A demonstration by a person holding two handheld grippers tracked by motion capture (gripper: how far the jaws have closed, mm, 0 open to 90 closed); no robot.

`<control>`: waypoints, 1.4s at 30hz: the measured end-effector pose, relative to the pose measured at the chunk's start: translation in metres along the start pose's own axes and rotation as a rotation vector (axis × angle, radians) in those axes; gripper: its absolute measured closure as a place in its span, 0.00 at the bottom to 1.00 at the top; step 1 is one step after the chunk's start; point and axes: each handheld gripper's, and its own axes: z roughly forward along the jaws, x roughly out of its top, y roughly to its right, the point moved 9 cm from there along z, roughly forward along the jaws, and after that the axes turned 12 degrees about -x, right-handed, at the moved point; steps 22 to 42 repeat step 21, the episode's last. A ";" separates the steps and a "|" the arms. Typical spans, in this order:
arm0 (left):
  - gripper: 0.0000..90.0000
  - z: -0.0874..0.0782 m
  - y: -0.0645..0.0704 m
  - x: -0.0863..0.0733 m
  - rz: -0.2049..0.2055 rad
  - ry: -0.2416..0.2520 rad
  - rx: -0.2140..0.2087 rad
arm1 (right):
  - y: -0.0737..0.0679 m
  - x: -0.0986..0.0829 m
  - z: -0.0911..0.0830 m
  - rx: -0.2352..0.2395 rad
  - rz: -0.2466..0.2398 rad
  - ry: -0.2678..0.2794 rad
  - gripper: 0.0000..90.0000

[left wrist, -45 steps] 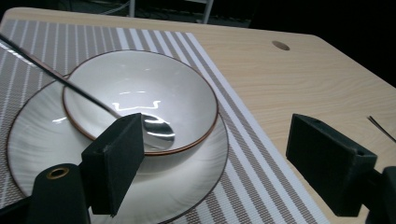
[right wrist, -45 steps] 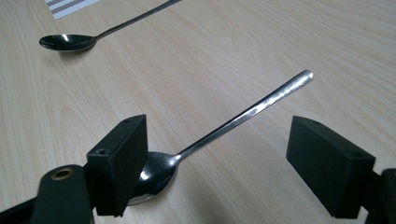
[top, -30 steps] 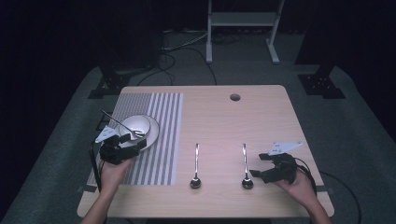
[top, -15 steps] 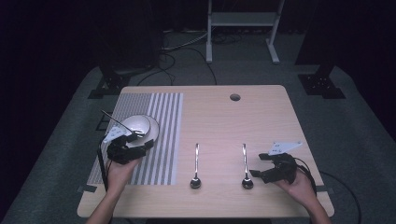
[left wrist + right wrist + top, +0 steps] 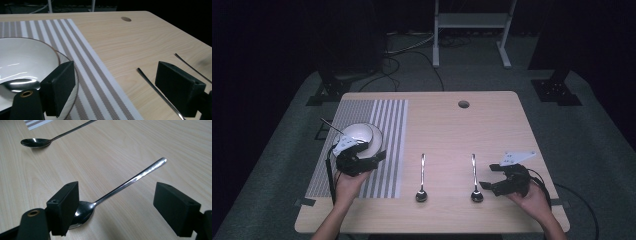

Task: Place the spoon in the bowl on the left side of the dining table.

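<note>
Left gripper (image 5: 371, 156): jaws spread wide, holding nothing; in the left gripper view one black pad (image 5: 58, 86) stands at the rim of the white bowl (image 5: 27, 67) at lower left of the frame, the other pad at lower right over bare wood, apart from the bowl. Whether the near pad touches the rim cannot be told. Bowl: white, thin dark rim, glossy inside, seated on the striped placemat (image 5: 384, 125) at centre left of the high view. Right gripper (image 5: 490, 176): jaws spread wide, holding nothing; in the right gripper view the left pad (image 5: 65, 206) sits just beside the bowl end of the right spoon (image 5: 120, 187), the handle running up toward the upper right of that frame between the two pads. Right spoon (image 5: 474, 175): steel, flat on the wooden table (image 5: 492, 125), lower centre of the high view, bowl end toward the bottom edge. Left spoon (image 5: 422, 175): steel, parallel to the first, well apart from it, just right of the placemat edge; seen also at upper left of the right gripper view. Table: light wood, round cable hole (image 5: 463, 104) near its far edge.
</note>
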 end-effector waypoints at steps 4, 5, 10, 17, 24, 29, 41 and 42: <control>0.17 0.010 0.011 -0.004 0.010 -0.009 -0.027 | 0.000 0.000 0.000 0.000 0.000 0.002 0.22; 0.17 0.012 0.015 -0.005 0.013 -0.013 -0.031 | 0.000 -0.001 0.000 -0.002 -0.001 0.001 0.22; 0.17 0.022 0.026 -0.009 0.032 -0.037 -0.057 | 0.000 -0.001 -0.001 -0.002 0.003 0.002 0.22; 0.17 0.033 0.044 -0.017 0.051 -0.066 -0.097 | 0.000 -0.002 -0.002 -0.002 0.003 0.007 0.22; 0.17 0.036 0.047 -0.023 0.053 -0.081 -0.106 | 0.000 -0.002 -0.001 -0.002 0.001 0.004 0.22; 0.17 0.036 0.047 -0.023 0.053 -0.081 -0.106 | 0.000 -0.002 -0.001 -0.002 0.001 0.004 0.22; 0.17 0.036 0.047 -0.023 0.053 -0.081 -0.106 | 0.000 -0.002 -0.001 -0.002 0.001 0.004 0.22; 0.17 0.036 0.047 -0.023 0.053 -0.081 -0.106 | 0.000 -0.002 -0.001 -0.002 0.001 0.004 0.22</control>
